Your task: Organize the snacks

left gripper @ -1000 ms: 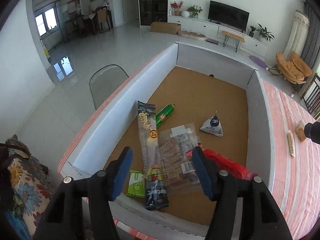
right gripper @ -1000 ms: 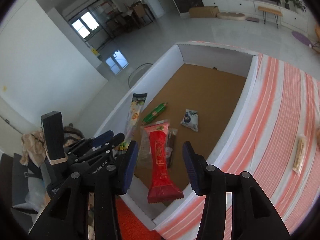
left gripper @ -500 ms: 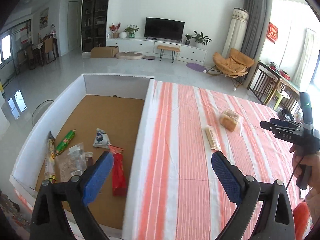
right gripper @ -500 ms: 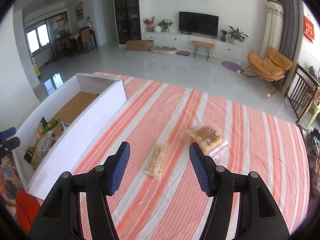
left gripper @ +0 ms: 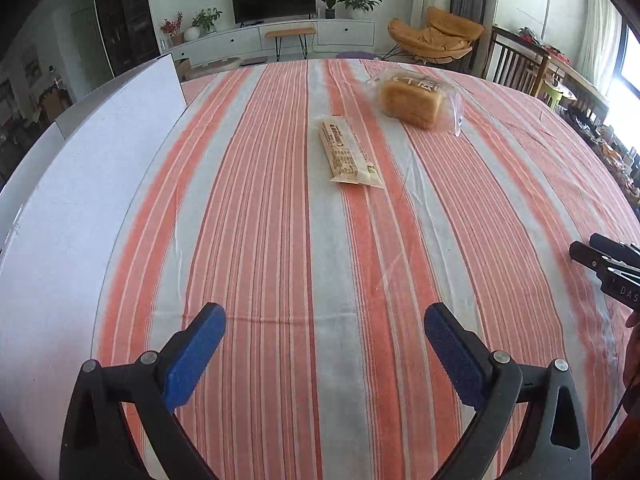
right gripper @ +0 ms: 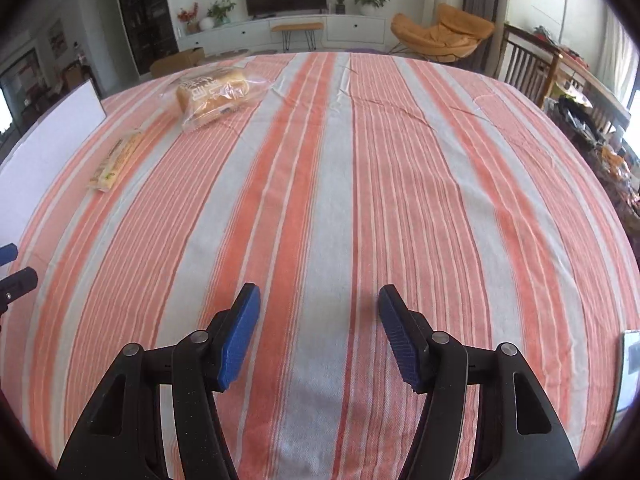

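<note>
On the striped tablecloth lie a long tan biscuit packet (left gripper: 349, 152) (right gripper: 116, 160) and, beyond it, a loaf of bread in a clear bag (left gripper: 412, 98) (right gripper: 212, 98). My left gripper (left gripper: 325, 320) hovers over bare cloth short of the packet, open and empty. My right gripper (right gripper: 320, 296) is also open with nothing between its blue pads, and both snacks sit far off to its upper left. The white wall of the snack box (left gripper: 80, 184) (right gripper: 48, 148) stands along the left. The inside of the box is hidden.
The right gripper's black tips (left gripper: 584, 245) show at the right edge of the left wrist view, with a hand (left gripper: 632, 344) below them. A small flat card (right gripper: 630, 368) lies at the table's right edge. Wooden chairs (right gripper: 532, 68) stand beyond the far right side.
Both grippers swung from above the box to over the striped table and sank lower. Their jaws widened. The red packet and the long dark packet stayed behind in the box.
</note>
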Tool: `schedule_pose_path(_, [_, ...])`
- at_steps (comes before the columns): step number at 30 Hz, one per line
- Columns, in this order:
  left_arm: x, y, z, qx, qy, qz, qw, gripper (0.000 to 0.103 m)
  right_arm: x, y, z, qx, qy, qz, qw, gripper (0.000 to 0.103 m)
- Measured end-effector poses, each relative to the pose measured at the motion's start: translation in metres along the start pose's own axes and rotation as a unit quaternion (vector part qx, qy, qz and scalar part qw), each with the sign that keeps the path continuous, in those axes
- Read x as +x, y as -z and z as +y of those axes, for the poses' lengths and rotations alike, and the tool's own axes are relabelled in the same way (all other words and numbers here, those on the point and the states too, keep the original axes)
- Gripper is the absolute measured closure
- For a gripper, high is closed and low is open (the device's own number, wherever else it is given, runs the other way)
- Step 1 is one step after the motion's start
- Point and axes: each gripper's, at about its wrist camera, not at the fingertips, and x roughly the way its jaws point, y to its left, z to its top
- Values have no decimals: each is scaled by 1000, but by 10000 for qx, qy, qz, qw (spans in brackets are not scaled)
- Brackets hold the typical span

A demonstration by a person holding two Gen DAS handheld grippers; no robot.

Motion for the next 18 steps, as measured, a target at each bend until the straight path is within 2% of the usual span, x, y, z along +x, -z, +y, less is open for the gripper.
schedule_pose_path(3, [14,-1,3,-180,-43,21,9998,4,4,-2,3,-88,63,-62,9999,37])
schedule_pose_path(6, [23,-2,7,-253,-79,88,9996,4,9,1,3,-29,95,-129,9999,31])
schedule_pose_path(9, [23,3,8,-230,-119,-126,9996,3,12,1,0,28,128,-113,9999,27])
schedule_pose_path(13, [23,2,9,-237,-202,-109,9995,0,14,2,-3,118,196,-72,9997,19])
schedule_pose_path(18, [23,2,11,-258,-175,-105,9995,0,16,2,-4,143,221,-62,9996,17])
